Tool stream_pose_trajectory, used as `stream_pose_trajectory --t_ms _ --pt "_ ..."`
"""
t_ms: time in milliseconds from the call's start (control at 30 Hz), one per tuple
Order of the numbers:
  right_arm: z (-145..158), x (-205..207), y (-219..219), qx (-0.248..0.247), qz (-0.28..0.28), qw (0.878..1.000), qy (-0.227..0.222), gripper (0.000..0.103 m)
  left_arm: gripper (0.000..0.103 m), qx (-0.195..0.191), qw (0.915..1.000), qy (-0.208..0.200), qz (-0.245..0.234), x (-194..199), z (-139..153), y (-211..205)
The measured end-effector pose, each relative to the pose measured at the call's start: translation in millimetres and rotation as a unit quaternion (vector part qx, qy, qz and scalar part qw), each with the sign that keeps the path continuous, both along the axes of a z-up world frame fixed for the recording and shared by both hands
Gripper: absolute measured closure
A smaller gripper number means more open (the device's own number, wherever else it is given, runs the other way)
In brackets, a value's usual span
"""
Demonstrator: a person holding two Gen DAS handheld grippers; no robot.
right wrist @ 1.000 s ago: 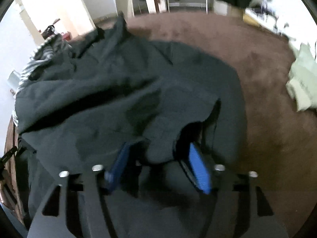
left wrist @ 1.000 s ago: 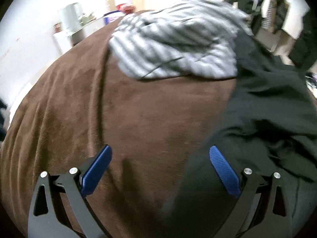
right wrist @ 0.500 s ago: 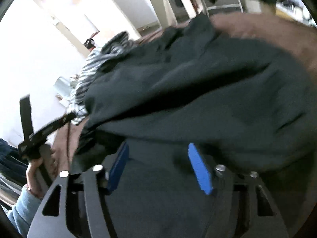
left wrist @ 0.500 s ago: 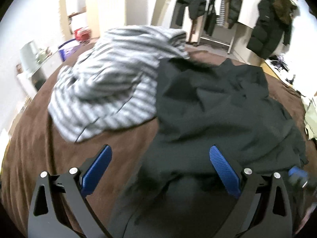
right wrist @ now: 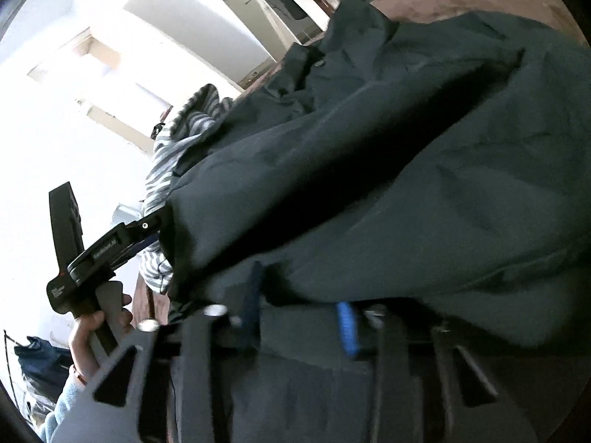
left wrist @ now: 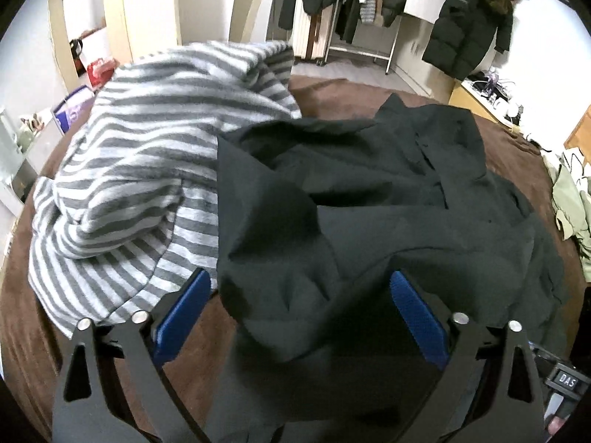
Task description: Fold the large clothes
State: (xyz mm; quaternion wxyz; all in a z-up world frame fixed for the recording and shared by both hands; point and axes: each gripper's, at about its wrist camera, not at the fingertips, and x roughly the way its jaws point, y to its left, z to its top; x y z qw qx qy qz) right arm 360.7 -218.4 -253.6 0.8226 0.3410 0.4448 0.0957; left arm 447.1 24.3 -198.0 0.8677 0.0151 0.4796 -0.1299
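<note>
A large black garment [left wrist: 388, 203] lies crumpled on the brown bed cover [left wrist: 22, 332]; it also fills the right wrist view [right wrist: 424, 184]. My left gripper [left wrist: 299, 317] is open, its blue pads wide apart, with a fold of the black cloth lying between them. My right gripper [right wrist: 301, 313] has its blue pads close together with black cloth between them, holding the garment's edge. The left gripper shows in the right wrist view [right wrist: 147, 227] at the garment's left corner.
A grey striped garment [left wrist: 147, 155] lies heaped left of the black one. A pale green garment [left wrist: 570, 199] lies at the bed's right edge. A clothes rack with dark coats [left wrist: 469, 22] stands beyond the bed.
My left gripper swung right from bare bed cover onto the black garment's left corner. My right gripper's pads narrowed on the cloth and it tilted, pulling the garment.
</note>
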Motion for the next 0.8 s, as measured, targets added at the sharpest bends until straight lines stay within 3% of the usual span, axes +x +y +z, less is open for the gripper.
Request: stream_pose_trajectory --t_ms 67,467,600,700,800 --pt "-6.0 -1.1 -1.3 0.001 -0.002 1.0 0.01 0.093 0.02 0.006 0.9999 0.013 -0.001 5.5 -8.2 -1.1" --pt "1.3 -46.4 -14.0 -0.044 0.032 0.996 0.068 0.102 0.015 0.057 0.9976 0.032 0.023 31.9 -34.2 -0.3" --pt "-18.3 -66.6 -38.3 -0.063 0.011 0.993 0.096 0.102 0.014 0.076 0.9963 0.035 0.017 38.4 -43.2 -1.2" --pt "-18.2 -75.2 -50.6 -0.074 0.002 0.993 0.086 0.101 0.014 0.079 0.9965 0.023 0.016 35.7 -43.6 -1.7" --pt "-8.0 -78.0 -58.2 -0.093 0.0 0.993 0.07 0.093 0.014 0.063 0.9978 0.001 0.021 24.5 -32.6 0.4"
